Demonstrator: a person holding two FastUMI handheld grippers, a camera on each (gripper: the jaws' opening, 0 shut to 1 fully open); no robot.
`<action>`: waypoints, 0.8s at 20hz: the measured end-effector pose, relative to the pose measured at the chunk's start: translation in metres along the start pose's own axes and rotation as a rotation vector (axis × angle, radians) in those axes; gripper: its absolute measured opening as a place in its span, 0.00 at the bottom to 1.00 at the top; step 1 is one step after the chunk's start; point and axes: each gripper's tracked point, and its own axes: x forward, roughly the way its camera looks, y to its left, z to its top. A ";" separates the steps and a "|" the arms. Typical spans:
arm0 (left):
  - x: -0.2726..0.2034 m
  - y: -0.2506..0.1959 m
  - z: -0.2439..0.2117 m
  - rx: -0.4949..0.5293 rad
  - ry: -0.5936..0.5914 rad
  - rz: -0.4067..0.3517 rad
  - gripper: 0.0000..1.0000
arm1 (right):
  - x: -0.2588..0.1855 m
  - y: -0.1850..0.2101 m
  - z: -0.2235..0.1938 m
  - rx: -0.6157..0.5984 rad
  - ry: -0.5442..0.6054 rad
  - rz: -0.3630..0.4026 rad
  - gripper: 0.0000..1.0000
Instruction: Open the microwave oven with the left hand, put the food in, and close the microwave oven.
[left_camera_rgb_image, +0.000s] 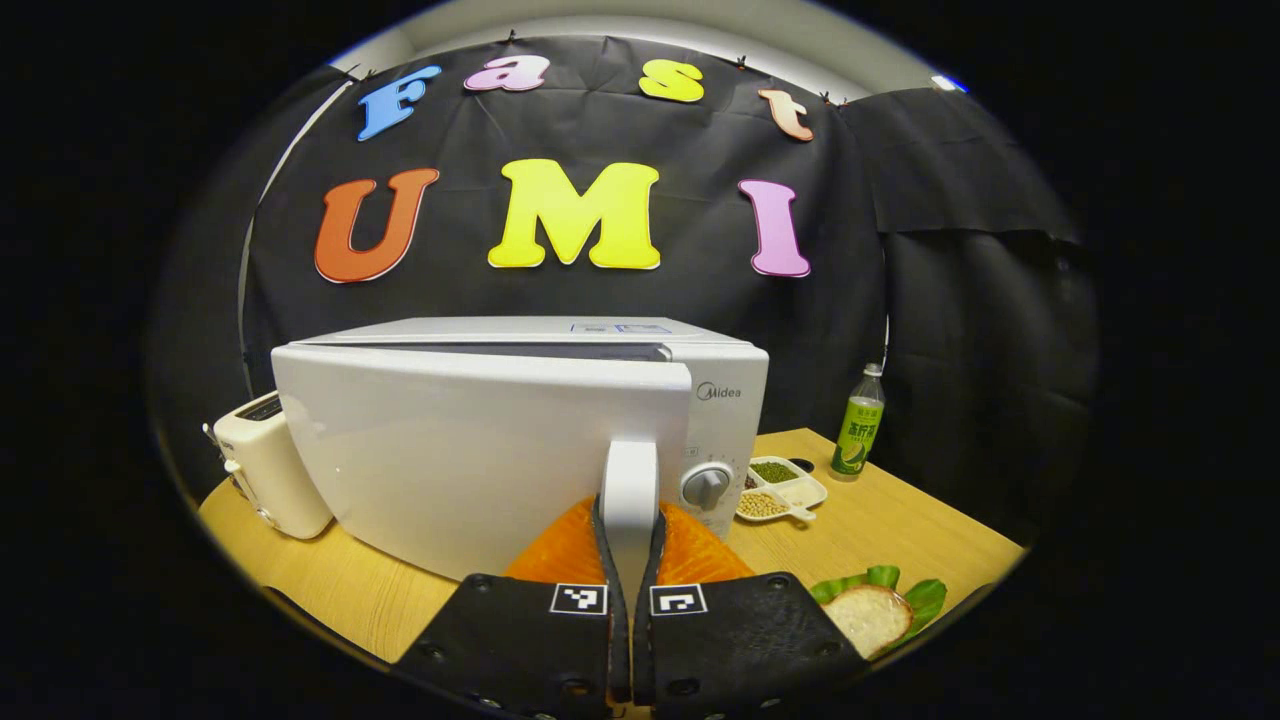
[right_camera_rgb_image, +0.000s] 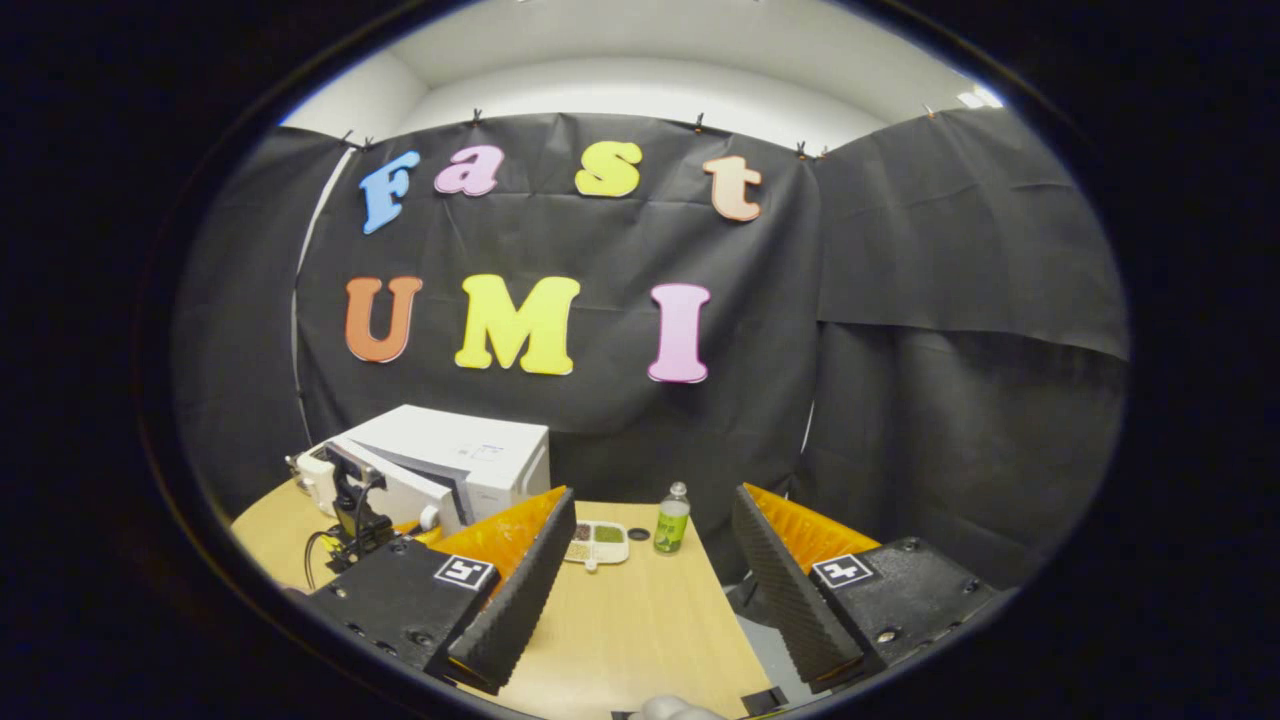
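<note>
A white microwave (left_camera_rgb_image: 722, 400) stands on the wooden table (left_camera_rgb_image: 900, 530), its door (left_camera_rgb_image: 460, 450) swung a little way out from the body. My left gripper (left_camera_rgb_image: 630, 512) is shut on the door's upright white handle (left_camera_rgb_image: 630, 475), one finger on each side. A slice of bread on green lettuce (left_camera_rgb_image: 872, 612) lies on the table to the right of this gripper. In the right gripper view, my right gripper (right_camera_rgb_image: 652, 505) is open and holds nothing, above the table's near edge. The microwave (right_camera_rgb_image: 470, 455) sits far left there, with the left gripper (right_camera_rgb_image: 352, 515) at its door.
A cream toaster (left_camera_rgb_image: 268, 465) stands left of the microwave. A divided white dish of beans (left_camera_rgb_image: 782, 490) and a green bottle (left_camera_rgb_image: 860, 425) sit to its right, near the table's back edge. The black cloth wall closes in behind.
</note>
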 end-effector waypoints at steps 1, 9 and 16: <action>-0.014 0.005 -0.003 0.007 0.002 0.007 0.02 | 0.001 0.004 -0.001 -0.002 -0.001 0.015 0.92; -0.093 0.073 -0.022 -0.037 0.026 0.188 0.63 | 0.003 0.038 -0.007 0.002 -0.001 0.136 0.92; -0.126 0.094 -0.030 -0.021 0.042 0.236 0.98 | 0.001 0.059 -0.015 0.011 0.013 0.194 0.92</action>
